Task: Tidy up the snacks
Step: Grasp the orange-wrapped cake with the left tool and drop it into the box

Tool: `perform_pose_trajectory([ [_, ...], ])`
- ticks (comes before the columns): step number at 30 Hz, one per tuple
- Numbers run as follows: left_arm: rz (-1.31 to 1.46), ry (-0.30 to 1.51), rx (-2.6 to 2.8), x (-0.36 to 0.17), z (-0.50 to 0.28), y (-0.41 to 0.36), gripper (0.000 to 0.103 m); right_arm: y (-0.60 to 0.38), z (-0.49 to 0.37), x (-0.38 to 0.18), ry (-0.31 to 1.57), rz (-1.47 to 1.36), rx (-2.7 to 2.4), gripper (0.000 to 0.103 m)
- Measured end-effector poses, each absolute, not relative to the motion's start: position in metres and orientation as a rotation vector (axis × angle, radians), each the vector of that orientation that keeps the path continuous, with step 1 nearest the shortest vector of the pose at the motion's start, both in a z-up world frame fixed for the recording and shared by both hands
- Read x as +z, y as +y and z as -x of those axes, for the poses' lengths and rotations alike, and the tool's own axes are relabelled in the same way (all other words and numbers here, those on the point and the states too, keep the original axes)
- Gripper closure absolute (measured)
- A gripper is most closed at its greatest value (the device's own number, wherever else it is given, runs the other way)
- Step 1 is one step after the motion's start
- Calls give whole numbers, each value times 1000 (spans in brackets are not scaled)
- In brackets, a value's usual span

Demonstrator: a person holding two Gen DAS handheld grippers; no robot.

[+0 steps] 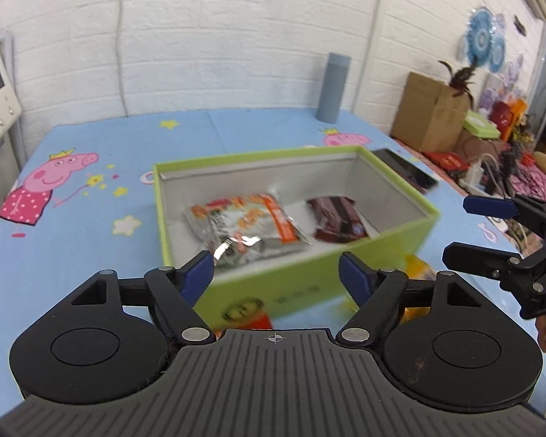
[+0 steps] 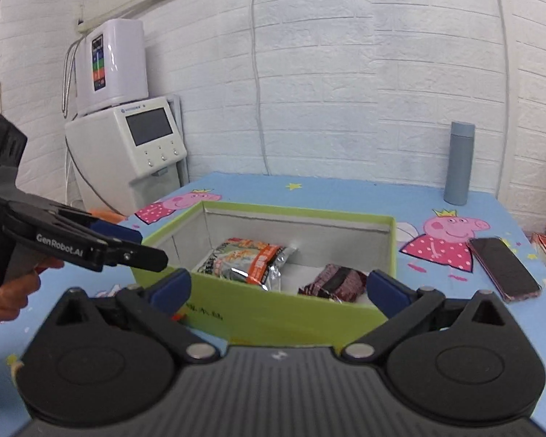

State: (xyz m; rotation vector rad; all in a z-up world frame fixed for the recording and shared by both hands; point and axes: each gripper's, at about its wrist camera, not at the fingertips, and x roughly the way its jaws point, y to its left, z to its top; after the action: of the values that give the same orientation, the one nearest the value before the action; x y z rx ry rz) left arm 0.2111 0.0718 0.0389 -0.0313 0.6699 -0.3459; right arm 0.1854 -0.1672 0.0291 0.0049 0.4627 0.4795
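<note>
Left wrist view: the left gripper (image 1: 276, 271) hovers just before the near wall of a lime-green cardboard box (image 1: 309, 276), its blue-padded fingers (image 1: 200, 269) spread wide with nothing between them. The box is rectangular, lidless, lined in matte grey-white. On its floor lie two snacks: a crinkly foil packet (image 1: 247, 225) printed orange and silver on the left, and a glossy dark-red wrapped bar (image 1: 336, 220) on the right, near each other but apart. An orange packet (image 1: 416, 273) lies blurred on the cloth beside the box's near right corner. The right gripper (image 1: 458, 229) enters from the right edge, fingers parted and empty. The table wears a smooth blue cartoon-pig tablecloth (image 1: 91, 240); a matte grey-blue cylindrical bottle (image 1: 333, 87) stands upright at the back

Right wrist view: the right gripper (image 2: 278, 287) sits low before the same box (image 2: 273, 317), jaws wide apart, holding nothing. The foil packet (image 2: 249, 260) and dark-red bar (image 2: 336, 282) rest inside. The left gripper (image 2: 142, 244) reaches in from the left. A flat black smartphone (image 2: 504, 269) lies right of the box, well apart
</note>
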Motion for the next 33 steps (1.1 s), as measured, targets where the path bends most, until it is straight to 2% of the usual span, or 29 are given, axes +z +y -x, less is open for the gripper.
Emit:
perform_pose_trajectory([
  [11,119,806,-553,14,-158,6,34,-241,-114,-14,589,-252,441,0],
  [14,160,850,-577,6,-162,-10,36,-235,-113,-23,605,-198,445,0],
  [15,166,863,-563,4,-165,-14,41,-231,-113,-25,600,-162,450,0],
  [21,282,945,-572,-8,-186,-13,45,-221,-122,-35,603,-24,525,0],
  [26,257,951,-526,-9,-190,-18,46,-218,-131,-39,616,-20,542,0],
  [28,248,901,-521,2,-188,-12,44,-219,-129,-32,593,-1,540,0],
  [30,234,840,-490,14,-189,-5,34,-222,-131,-23,569,1,537,0],
  [33,223,816,-438,20,-210,-1,33,-217,-150,-14,560,-14,554,0],
])
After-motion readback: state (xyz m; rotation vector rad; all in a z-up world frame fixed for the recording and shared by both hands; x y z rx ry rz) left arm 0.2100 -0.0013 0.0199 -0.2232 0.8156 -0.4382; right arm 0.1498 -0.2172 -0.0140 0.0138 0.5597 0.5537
